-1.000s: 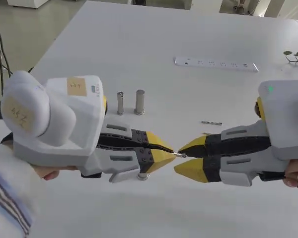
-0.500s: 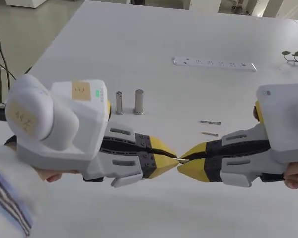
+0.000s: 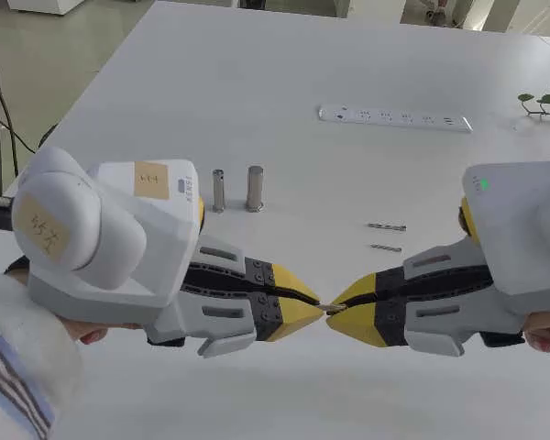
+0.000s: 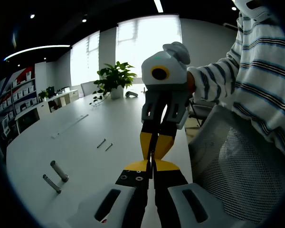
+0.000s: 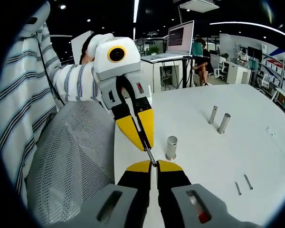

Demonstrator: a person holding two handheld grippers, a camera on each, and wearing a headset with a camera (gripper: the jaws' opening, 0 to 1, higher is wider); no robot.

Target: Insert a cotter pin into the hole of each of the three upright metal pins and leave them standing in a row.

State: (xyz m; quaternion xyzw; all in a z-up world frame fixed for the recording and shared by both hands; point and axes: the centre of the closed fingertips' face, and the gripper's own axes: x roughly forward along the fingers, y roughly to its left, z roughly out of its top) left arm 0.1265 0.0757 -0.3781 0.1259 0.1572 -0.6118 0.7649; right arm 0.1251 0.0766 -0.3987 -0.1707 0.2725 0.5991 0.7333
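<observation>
left gripper [image 3: 313, 305] and right gripper [image 3: 342, 310], jaws closed on one mostly hidden cotter pin [image 3: 330, 309]; three metal pins [image 5: 171, 147], two loose cotter pins [image 3: 387, 226].

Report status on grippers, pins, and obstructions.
Left gripper and right gripper tip to tip, both shut on one cotter pin. Two metal pins upright beyond; two spare cotter pins on the table. Nothing in the way.

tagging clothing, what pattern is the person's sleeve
The person's long fabric sleeve is white with thin dark stripes, clearest in the right gripper view.
</observation>
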